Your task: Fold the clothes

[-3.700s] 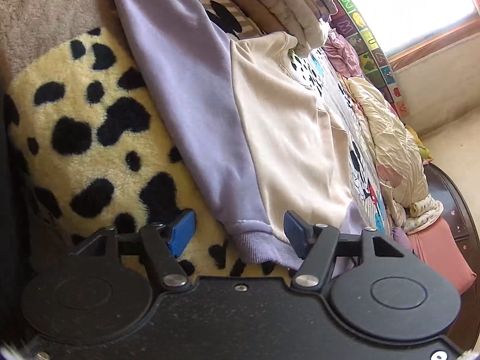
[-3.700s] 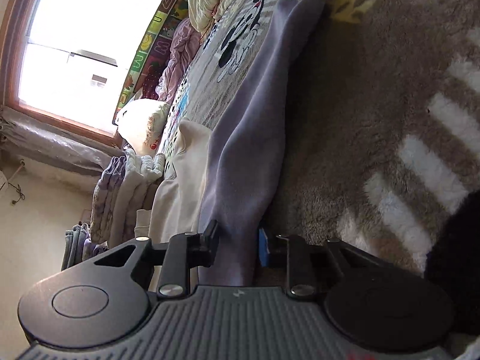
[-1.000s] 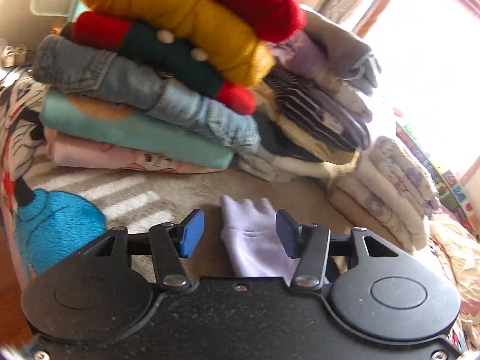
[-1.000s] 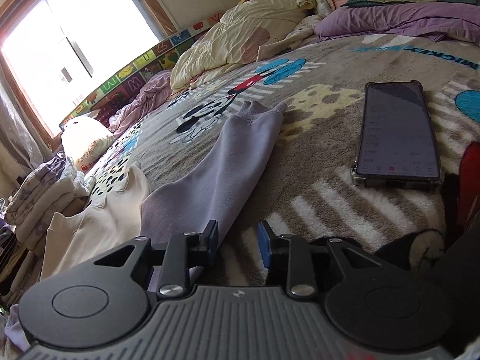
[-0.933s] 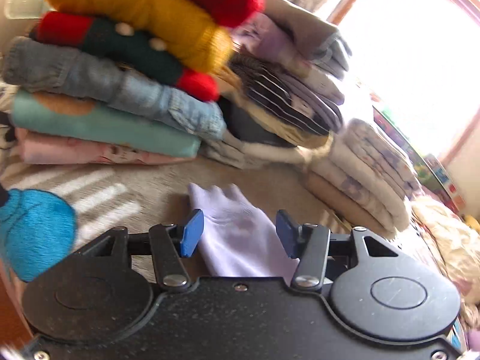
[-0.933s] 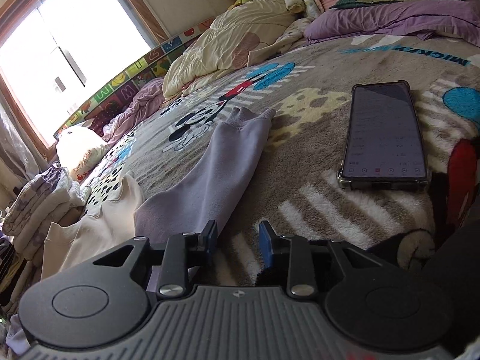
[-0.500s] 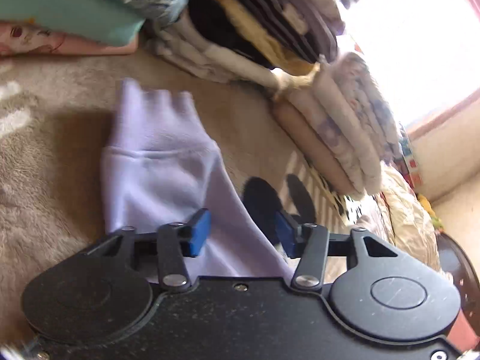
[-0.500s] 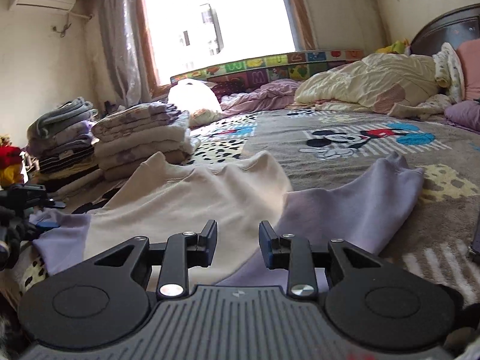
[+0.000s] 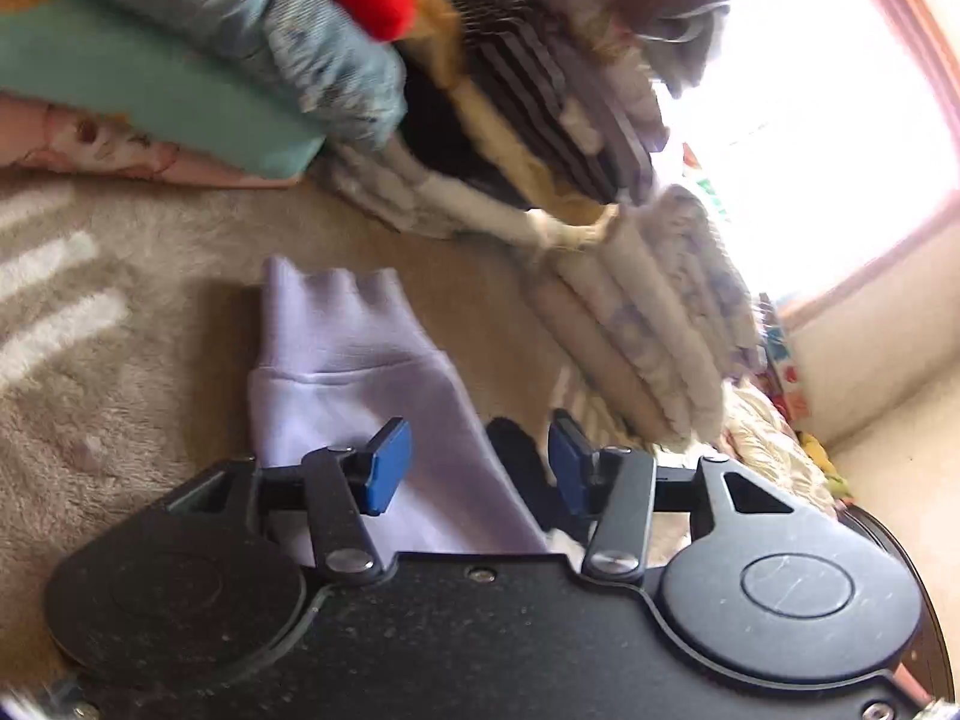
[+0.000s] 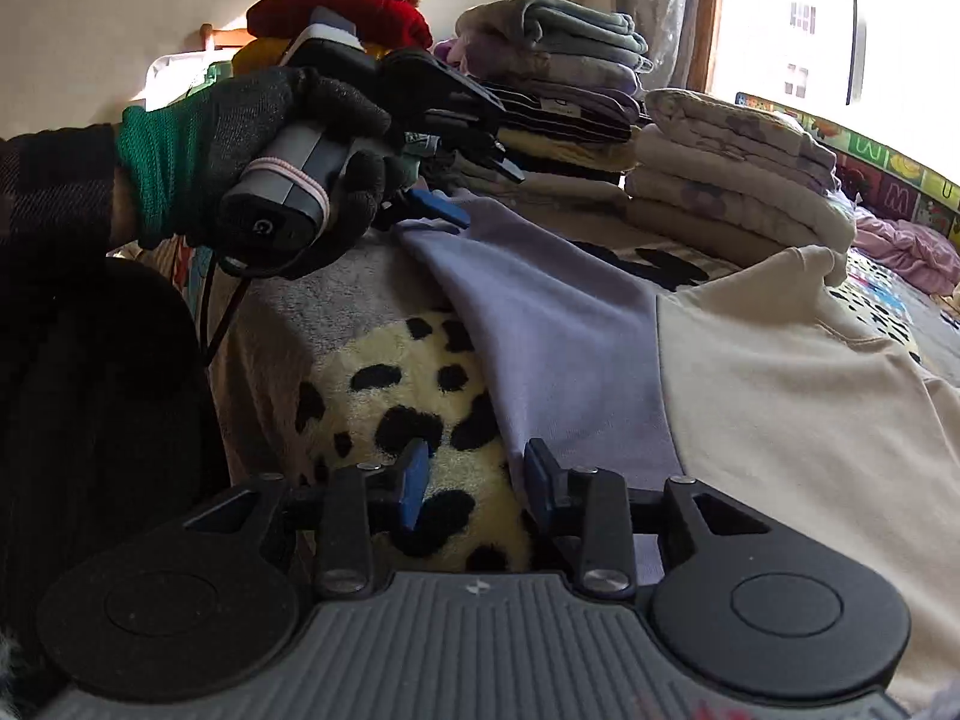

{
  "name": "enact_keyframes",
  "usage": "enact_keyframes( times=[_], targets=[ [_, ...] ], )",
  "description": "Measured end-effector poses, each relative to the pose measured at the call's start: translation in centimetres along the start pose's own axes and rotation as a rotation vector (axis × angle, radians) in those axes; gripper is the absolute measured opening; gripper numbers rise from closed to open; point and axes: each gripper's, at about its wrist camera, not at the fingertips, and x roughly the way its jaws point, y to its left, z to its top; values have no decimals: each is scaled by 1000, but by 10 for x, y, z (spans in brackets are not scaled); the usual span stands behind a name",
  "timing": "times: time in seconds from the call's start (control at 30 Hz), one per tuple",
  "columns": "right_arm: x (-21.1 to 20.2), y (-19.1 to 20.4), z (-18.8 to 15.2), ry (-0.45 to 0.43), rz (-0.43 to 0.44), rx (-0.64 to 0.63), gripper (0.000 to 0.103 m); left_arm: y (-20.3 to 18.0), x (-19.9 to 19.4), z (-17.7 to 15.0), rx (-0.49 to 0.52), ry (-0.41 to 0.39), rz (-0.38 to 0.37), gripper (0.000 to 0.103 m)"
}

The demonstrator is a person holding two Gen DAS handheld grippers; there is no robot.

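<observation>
**Both tongs apart over the lilac sleeve**

Right tongs nearest, jaws apart, nothing gripped, low over the yellow black-spotted blanket patch at the sleeve's lower edge. The sweatshirt lies flat on the bed: cream body w/ lilac sleeve running up-left.

Left wrist view: left tongs also apart, blue pads w/ the sleeve cuff just ahead and sleeve fabric under the left-hand pad; can't tell if touching. Cuff rests on the grey-beige blanket.

Further back: gloved left hand holds its gripper handle near the sleeve end. Behind, stacks of folded clothes along the bed, then the window.
</observation>
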Motion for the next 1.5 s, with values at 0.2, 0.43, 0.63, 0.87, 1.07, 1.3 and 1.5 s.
enact_keyframes(
  times=[0.2, 0.43, 0.63, 0.87, 1.07, 1.3, 1.5],
  targets=[
    [-24, 1, -8, 8, 40, 8, 39, -26, 9, -43, 109, 306, -191, 61],
    [-111, -82, -17, -122, -97, 375, 37, -47, -7, -45, 198, 199, -198, 59],
    [-203, -239, -86, -320, -507, 983, 40, -106, 9, -90, 361, 274, -355, 59],
    [-232, -357, -156, -331, -687, 1259, 40, -192, 28, -199, 611, 536, -558, 59],
    [-188, -400, -175, -212, -661, 1337, 39, -209, 41, -253, 756, 654, -570, 59],
    [-225, -386, -161, -292, -797, 1248, 10, -191, 55, -258, 773, 693, -445, 59],
    [-225, -401, -155, -68, -890, 1112, 24, -190, 51, -254, 804, 687, -439, 59]
  ],
)
